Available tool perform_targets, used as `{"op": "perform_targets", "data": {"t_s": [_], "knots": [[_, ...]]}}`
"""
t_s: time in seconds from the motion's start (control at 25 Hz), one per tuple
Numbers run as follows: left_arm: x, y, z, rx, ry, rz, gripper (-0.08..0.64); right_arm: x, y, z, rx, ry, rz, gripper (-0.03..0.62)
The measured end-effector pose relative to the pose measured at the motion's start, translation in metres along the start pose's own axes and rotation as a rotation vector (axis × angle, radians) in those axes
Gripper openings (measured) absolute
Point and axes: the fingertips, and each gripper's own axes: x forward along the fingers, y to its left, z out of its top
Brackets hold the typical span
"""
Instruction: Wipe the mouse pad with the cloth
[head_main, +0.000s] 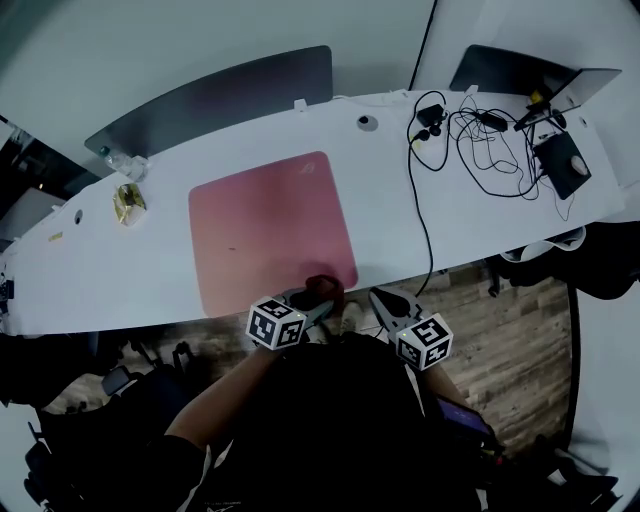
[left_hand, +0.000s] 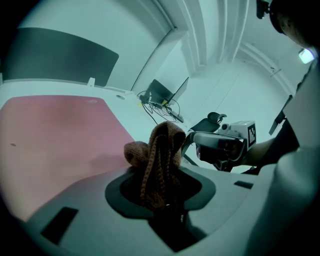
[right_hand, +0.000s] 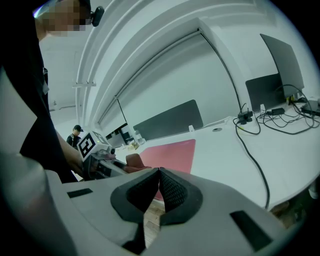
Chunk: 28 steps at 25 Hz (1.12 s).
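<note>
Jutting forward lengthwise, the cloth (left_hand: 159, 155) sits clamped in left tongs (left_hand: 167, 202).

Open-plan office. A long white bench (head_main: 400, 215) carries a grey divider screen (head_main: 220, 100), a round cable port (head_main: 367, 122), a pink mouse pad (head_main: 270, 230), an open laptop (head_main: 520, 72) and tangled black cables (head_main: 480, 150). A dark office chair (head_main: 590, 270) stands on the wood-plank floor (head_main: 500, 340).
</note>
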Motion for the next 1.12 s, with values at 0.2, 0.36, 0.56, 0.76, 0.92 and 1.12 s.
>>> {"op": "perform_targets", "data": {"t_s": [0.2, 0.36, 0.56, 0.76, 0.92, 1.12], "knots": [[0.03, 0.002, 0.003, 0.0, 0.09, -0.003, 0.132, 0.01, -0.018, 0.009, -0.004, -0.012, 0.028, 0.026], [0.049, 0.007, 0.01, -0.013, 0.108, 0.003, 0.132, 0.018, -0.033, 0.014, -0.002, -0.003, 0.048, 0.026], [0.068, 0.013, 0.019, -0.086, 0.119, -0.012, 0.132, 0.025, -0.048, 0.02, -0.006, 0.002, 0.072, 0.026], [0.088, 0.025, 0.011, -0.168, 0.192, 0.014, 0.132, 0.027, -0.056, 0.019, 0.006, 0.014, 0.085, 0.026], [0.092, 0.031, 0.014, -0.241, 0.203, 0.032, 0.132, 0.026, -0.064, 0.016, 0.016, 0.028, 0.093, 0.026], [0.089, 0.037, 0.011, -0.328, 0.219, 0.055, 0.135, 0.032, -0.067, 0.016, 0.024, 0.04, 0.111, 0.026]]}}
